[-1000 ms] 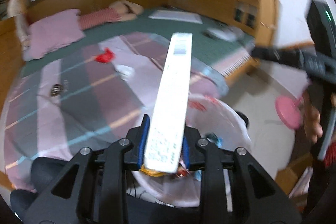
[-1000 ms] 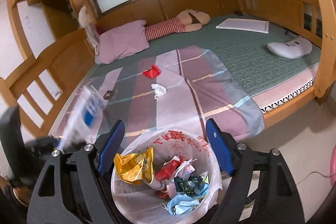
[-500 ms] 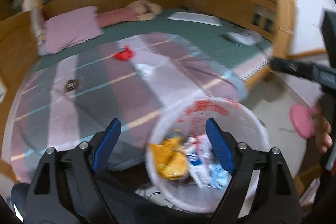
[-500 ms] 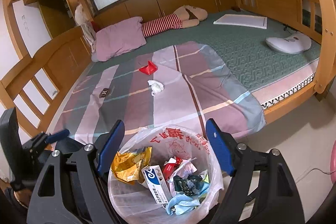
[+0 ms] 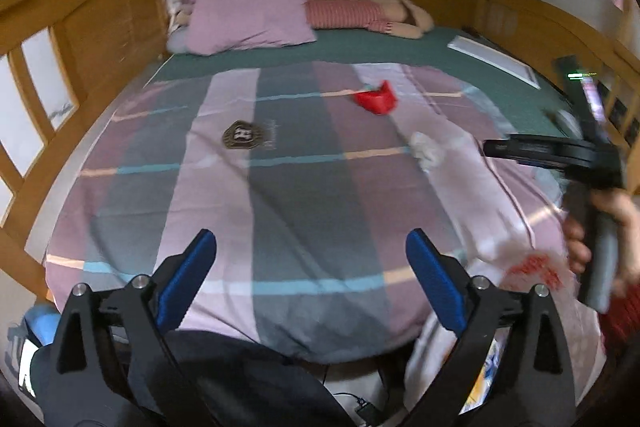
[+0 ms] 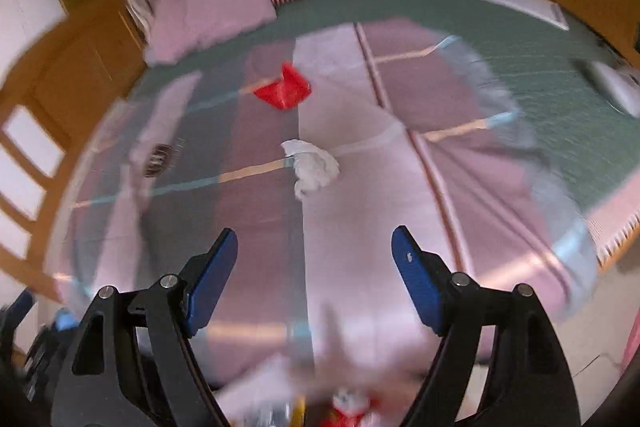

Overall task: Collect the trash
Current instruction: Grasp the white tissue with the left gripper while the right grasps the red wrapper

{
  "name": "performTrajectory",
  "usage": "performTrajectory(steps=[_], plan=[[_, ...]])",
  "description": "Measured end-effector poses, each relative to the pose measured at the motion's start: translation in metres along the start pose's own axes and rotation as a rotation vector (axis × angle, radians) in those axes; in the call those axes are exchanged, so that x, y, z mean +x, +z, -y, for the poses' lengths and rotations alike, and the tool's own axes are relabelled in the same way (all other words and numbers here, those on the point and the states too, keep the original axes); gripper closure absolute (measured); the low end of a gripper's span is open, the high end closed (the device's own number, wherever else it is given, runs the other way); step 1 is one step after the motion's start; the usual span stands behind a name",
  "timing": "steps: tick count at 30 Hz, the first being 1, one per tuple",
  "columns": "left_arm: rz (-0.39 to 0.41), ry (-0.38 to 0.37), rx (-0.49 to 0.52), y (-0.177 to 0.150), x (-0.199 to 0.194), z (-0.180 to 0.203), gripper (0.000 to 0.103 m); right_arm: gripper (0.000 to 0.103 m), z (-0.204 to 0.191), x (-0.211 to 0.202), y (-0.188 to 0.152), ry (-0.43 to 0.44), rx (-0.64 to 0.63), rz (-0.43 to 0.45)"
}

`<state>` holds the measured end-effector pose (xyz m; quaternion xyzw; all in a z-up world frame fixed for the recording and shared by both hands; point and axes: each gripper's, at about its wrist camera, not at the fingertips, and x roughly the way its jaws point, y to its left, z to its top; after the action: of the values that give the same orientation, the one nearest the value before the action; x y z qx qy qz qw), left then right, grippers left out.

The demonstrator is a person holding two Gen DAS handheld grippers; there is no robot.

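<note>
Striped blanket (image 5: 304,187) covers a green mattress (image 5: 400,47) in a wooden bed frame (image 5: 92,27). On it: red wrapper (image 6: 286,89), crumpled tissue (image 6: 314,167). Left gripper (image 5: 310,259) opening, empty; right gripper (image 6: 314,259) spread, empty. Blurred trash bag (image 5: 532,267), apparently bedside.

A red wrapper (image 5: 378,100) is lying crumpled on the striped blanket (image 5: 280,195), one corner sticking up, toward the pillow end of the bed. A white tissue (image 6: 312,167) is sitting balled up on the same blanket, nearer the foot and a little to the right of the wrapper, well apart from it. Both are resting loose on the cloth, touching nothing else. At the foot of the bed a bin bag (image 5: 532,267), clear plastic with red print, is standing open; the right wrist view is catching blurred scraps of red, white and yellow rubbish inside it.
</note>
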<state>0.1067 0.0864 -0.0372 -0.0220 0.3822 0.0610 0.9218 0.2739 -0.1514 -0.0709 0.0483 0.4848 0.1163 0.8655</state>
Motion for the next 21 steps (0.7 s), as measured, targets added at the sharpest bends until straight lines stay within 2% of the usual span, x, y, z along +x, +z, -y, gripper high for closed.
performTrajectory(steps=[4,6,8,9,10,12,13,15,16,17,19,21], plan=[[-0.04,0.023,-0.063,0.008,0.028,-0.03,0.008,0.026,-0.018,0.079,0.034,-0.109,-0.061,-0.078],[-0.057,0.028,-0.089,0.011,0.04,-0.04,0.008,0.034,-0.019,0.114,0.041,-0.153,-0.064,-0.137],[-0.069,0.034,-0.129,0.017,0.053,-0.052,0.008,0.065,-0.022,0.134,0.04,-0.148,-0.062,-0.195],[-0.068,0.041,-0.149,0.021,0.057,-0.057,0.008,0.067,-0.028,0.134,0.04,-0.15,-0.072,-0.184],[-0.062,0.056,-0.185,0.027,0.065,-0.065,0.008,0.08,-0.034,0.132,0.039,-0.113,-0.088,-0.19],[-0.059,0.071,-0.243,0.034,0.076,-0.072,0.008,0.08,-0.053,0.123,0.035,0.102,-0.086,-0.25],[-0.06,0.076,-0.287,0.039,0.084,-0.077,0.008,0.08,-0.068,0.114,0.033,0.18,-0.12,-0.264],[-0.062,0.089,-0.375,0.046,0.098,-0.086,0.008,0.069,-0.092,0.098,0.033,0.219,-0.236,-0.248],[-0.063,0.097,-0.423,0.049,0.105,-0.09,0.008,0.037,-0.103,0.09,0.035,0.22,-0.291,-0.228],[-0.061,0.101,-0.469,0.051,0.112,-0.093,0.007,0.012,-0.106,0.086,0.039,0.223,-0.307,-0.207],[-0.04,0.109,-0.521,0.049,0.121,-0.096,0.007,0.011,-0.104,0.084,0.057,0.222,-0.283,-0.145],[-0.048,0.129,-0.533,0.042,0.13,-0.094,0.007,0.011,-0.092,0.099,0.079,0.146,-0.198,-0.125]])
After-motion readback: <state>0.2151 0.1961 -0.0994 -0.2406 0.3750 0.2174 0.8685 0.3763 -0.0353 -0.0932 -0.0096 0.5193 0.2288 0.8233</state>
